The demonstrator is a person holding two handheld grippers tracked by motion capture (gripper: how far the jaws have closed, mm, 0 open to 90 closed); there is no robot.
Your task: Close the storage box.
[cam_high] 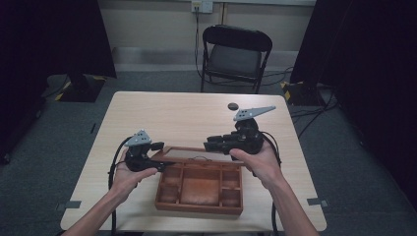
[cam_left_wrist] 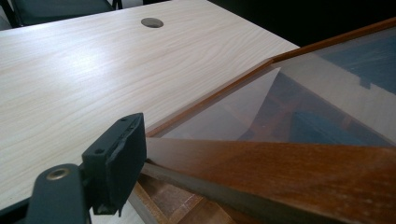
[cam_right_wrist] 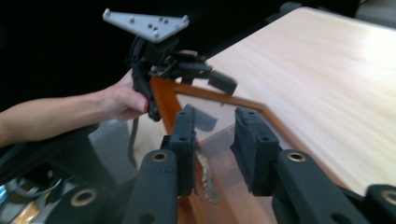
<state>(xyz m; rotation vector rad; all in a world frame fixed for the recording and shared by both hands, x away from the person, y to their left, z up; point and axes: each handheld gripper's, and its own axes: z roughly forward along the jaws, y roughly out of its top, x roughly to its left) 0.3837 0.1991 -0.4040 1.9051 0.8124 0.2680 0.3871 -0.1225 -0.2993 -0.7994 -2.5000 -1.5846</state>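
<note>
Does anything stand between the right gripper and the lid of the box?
Nothing visible does. The right gripper has its jaws open on either side of the lid rail, next to the handle. The left gripper grips a lid corner farther along, out of the way.

A box (cam_high: 199, 187) sits on the table (cam_high: 172, 115) near its front edge, its lid (cam_high: 196, 156) raised at the far side. A chair (cam_high: 236, 54) stands behind the table.
</note>
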